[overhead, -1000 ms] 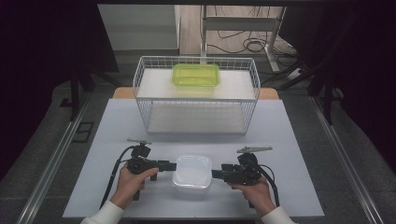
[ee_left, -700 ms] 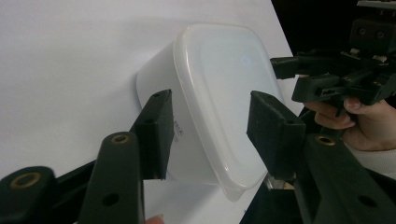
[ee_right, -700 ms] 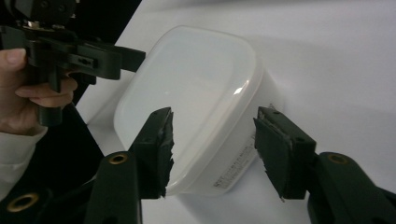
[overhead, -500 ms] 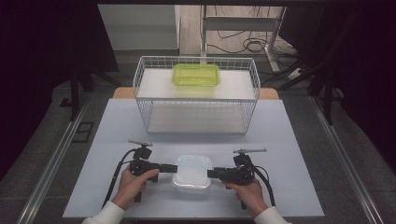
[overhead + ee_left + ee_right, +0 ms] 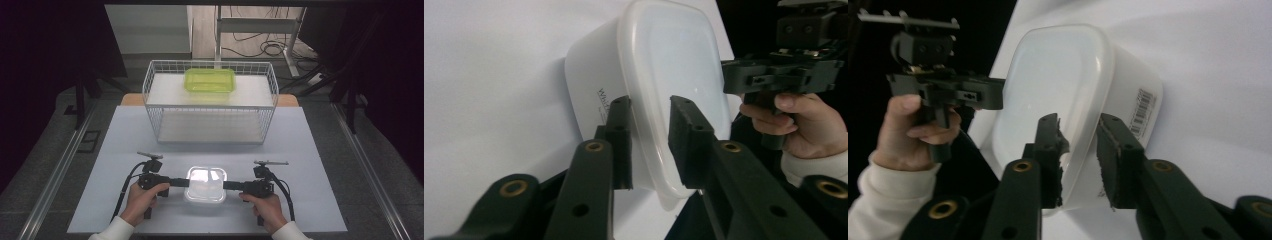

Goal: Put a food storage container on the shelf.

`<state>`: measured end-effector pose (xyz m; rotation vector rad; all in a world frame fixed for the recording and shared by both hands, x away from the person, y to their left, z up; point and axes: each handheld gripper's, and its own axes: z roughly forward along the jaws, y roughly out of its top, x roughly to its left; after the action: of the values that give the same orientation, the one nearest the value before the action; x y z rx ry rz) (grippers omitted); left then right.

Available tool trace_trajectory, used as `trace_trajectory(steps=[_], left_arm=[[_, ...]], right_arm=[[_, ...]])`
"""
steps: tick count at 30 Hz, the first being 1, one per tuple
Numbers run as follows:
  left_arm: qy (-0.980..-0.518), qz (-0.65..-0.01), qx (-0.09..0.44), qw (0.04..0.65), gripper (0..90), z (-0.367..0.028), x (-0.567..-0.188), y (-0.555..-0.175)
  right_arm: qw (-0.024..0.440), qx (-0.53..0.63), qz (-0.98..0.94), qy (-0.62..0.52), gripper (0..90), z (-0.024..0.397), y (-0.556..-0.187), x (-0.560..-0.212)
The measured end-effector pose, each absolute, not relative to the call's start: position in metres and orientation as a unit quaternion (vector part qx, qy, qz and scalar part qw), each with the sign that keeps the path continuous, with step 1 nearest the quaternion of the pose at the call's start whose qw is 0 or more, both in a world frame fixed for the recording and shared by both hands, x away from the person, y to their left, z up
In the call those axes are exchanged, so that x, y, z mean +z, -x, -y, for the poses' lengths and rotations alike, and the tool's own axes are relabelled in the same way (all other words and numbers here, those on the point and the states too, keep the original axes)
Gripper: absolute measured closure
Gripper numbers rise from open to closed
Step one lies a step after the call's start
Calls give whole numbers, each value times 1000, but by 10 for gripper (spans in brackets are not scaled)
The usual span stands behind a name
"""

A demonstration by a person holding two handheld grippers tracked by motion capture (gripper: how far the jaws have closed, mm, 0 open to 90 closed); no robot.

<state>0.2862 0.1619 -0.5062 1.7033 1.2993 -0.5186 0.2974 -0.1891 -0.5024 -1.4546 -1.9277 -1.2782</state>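
Two-sided pinch on the container (image 5: pixel 205 184), low centre of the high view, flat on the white tabletop (image 5: pixel 310 150). Left claw (image 5: pixel 186 182) at its left edge, right claw (image 5: pixel 226 185) at its right, both just now closing, now clamped across the lid rim, one pad above, one under the lip. Keep both squeezes even. Lift level and together, with no pulling apart, to avoid slipping off the thin rim or popping the lid. Test the bite before raising. Beyond, mid-frame, a white wire basket (image 5: pixel 210 131) on the same tabletop, with a green tub (image 5: pixel 209 80) in its upper part. Farther up, a dark room, grey floor, loose cables (image 5: pixel 260 47).
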Motion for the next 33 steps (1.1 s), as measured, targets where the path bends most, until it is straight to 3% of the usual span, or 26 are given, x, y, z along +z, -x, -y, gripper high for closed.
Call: trace_trajectory(steps=[6, 33], left_arm=[[-686, -526, -196, 463, 790, -163, -500, -283], [-699, -480, -139, 512, 804, -158, -461, -268]], right_arm=[[206, -475, 685, 513, 798, 194, -297, -498], [141, -521, 707, 456, 795, 199, -292, -463]])
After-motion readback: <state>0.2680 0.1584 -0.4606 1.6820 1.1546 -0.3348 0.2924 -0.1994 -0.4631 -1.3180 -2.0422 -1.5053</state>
